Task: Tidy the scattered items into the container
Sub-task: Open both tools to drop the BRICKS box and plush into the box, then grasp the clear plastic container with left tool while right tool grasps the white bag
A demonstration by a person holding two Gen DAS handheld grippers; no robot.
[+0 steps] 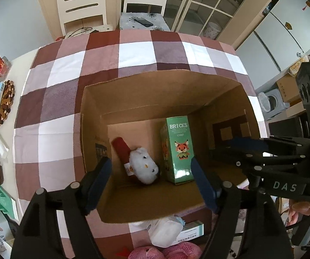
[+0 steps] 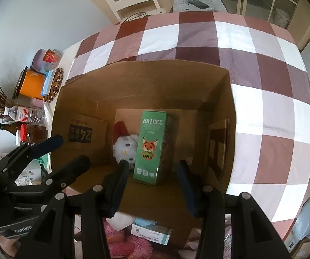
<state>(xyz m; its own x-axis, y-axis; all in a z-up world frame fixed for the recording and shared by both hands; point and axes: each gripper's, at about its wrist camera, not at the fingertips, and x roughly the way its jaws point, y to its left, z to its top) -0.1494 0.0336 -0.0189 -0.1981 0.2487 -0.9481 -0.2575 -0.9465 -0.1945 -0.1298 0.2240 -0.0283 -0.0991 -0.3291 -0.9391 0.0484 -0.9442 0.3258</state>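
Note:
An open cardboard box [image 1: 94, 108] [image 2: 228, 108] stands on the checked tablecloth. Inside it stand a green BRICKS carton [image 1: 177, 151] [image 2: 151, 146] and a white plush cat with a red part [image 1: 142, 167] [image 2: 125, 144]. My left gripper [image 1: 151, 174] is open and empty above the box's near edge. My right gripper [image 2: 152, 177] is open and empty over the same edge; it also shows in the left wrist view [image 1: 241, 149]. Outside the box, by its near wall, lie a white pouch [image 1: 165, 233], a teal-white carton [image 1: 192, 232] [image 2: 152, 232] and a pink plush [image 1: 165, 252] [image 2: 129, 246].
The checked tablecloth [image 1: 133, 54] [image 2: 273, 108] stretches beyond the box. Jars, an orange box, a blue carton and a beaded mat [image 1: 6, 103] [image 2: 54, 84] sit at the left, with bottles [image 2: 25, 116]. Chairs [image 1: 81, 2] stand behind the table.

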